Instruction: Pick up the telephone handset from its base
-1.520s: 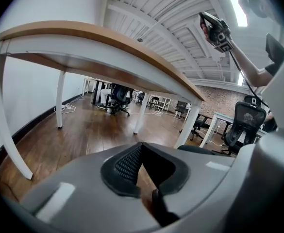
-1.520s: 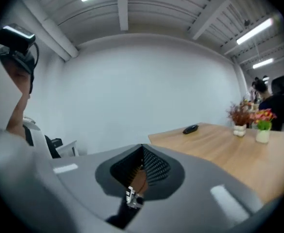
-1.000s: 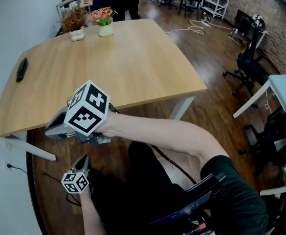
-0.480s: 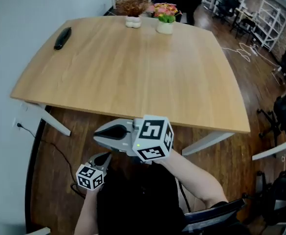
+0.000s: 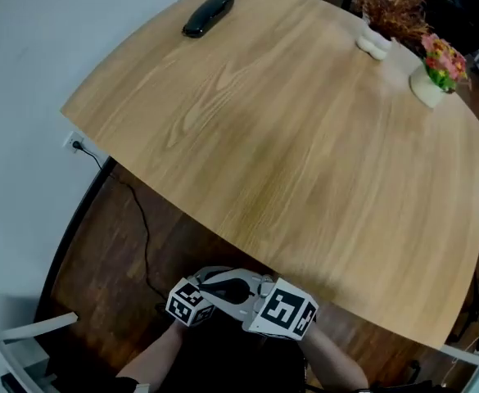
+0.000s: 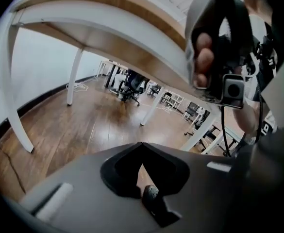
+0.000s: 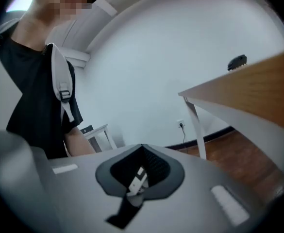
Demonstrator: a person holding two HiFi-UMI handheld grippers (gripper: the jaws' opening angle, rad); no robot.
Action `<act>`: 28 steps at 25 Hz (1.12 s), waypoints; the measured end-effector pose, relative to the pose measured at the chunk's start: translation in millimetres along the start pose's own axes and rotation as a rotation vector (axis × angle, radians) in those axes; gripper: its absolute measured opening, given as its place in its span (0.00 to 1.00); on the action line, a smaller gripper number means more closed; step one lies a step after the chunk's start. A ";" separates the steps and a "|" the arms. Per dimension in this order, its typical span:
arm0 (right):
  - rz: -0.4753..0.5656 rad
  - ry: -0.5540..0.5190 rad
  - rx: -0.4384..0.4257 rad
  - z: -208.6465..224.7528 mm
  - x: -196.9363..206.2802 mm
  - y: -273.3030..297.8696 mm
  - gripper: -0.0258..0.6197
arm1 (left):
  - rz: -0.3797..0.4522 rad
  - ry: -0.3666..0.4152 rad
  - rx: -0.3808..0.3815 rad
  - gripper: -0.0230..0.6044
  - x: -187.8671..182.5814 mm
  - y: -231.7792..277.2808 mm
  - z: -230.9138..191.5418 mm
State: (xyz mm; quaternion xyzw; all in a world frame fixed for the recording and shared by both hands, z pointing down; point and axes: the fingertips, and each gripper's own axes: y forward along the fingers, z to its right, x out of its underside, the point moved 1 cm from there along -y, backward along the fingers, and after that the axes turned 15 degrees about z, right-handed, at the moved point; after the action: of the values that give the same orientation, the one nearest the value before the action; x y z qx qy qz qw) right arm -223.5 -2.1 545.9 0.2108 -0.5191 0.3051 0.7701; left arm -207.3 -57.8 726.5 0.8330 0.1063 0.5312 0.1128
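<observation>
Holding my left hand-held gripper (image 6: pixel 142 147) and right hand-held gripper (image 7: pixel 142 148) closed, empty; telephone handset (image 5: pixel 209 14) lies untouched, far left on worktop (image 5: pixel 305 154).

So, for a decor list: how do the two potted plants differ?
The brown plant is dry sprigs; the flowering plant has pink and orange blooms. The brown plant's pot is low and lumpy, the flowering plant's pot taller and plain. Both pots are whitish, on the table.
</observation>
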 end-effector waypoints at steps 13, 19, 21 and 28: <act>-0.115 0.098 0.129 -44.9 -173.0 -24.0 0.04 | 0.083 -0.401 -0.176 0.04 -209.9 -95.7 36.6; 0.049 -0.066 0.123 -82.6 -329.6 -1.5 0.04 | 0.218 -0.308 -0.224 0.04 -392.5 -183.8 35.0; 0.069 -0.124 0.132 -93.1 -369.0 -5.3 0.04 | 0.254 -0.250 -0.202 0.04 -444.7 -205.2 39.2; 0.018 -0.214 0.351 -70.3 -406.3 -49.0 0.04 | 0.425 -0.251 -0.136 0.04 -512.5 -221.2 19.2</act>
State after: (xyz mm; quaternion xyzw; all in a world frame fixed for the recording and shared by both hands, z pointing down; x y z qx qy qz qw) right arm -254.2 -94.5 142.2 0.3681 -0.5386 0.3737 0.6593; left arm -414.3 -0.8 210.9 0.8865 -0.1218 0.4415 0.0665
